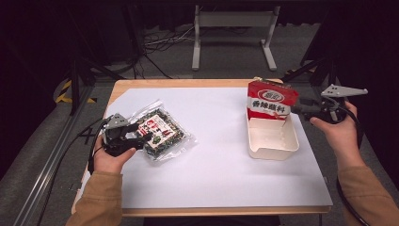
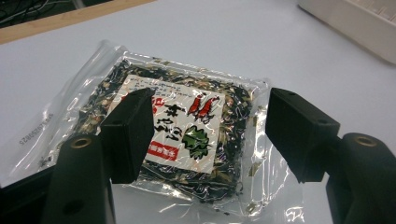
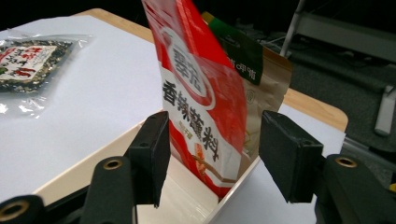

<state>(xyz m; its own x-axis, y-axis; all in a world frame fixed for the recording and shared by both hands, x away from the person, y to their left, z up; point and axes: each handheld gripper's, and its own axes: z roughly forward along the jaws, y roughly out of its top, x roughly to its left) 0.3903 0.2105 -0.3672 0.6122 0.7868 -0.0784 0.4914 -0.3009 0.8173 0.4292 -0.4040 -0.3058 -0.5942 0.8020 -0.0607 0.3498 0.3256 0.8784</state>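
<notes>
Two grippers at work over a white-covered table (image 1: 221, 174). High view: the left gripper (image 1: 141, 138) sits at the left edge of a clear packet of dried greens (image 1: 162, 134) lying flat on the sheet, jaws spread over the packet's near side. At the right, a cream tray (image 1: 273, 143) holds a red pouch (image 1: 272, 100) standing upright at its far end. The right gripper (image 1: 301, 109) is held level just right of the pouch, its tip close to the pouch's edge; contact cannot be told from here.

Left gripper view: jaws wide apart, the packet of dried greens (image 2: 182, 140) directly beneath and between them, label up. The pads hover above the plastic, not pressing on it. A corner of the tray (image 2: 359, 28) shows top right.

Right gripper view: jaws apart, no pad pressing on anything. The red pouch (image 3: 201, 102) stands between and beyond them, leaning a little, its foot inside the tray (image 3: 233, 186). A brown pouch (image 3: 266, 88) with a green top stands just behind it. The packet of dried greens (image 3: 28, 65) lies far off, upper left.
</notes>
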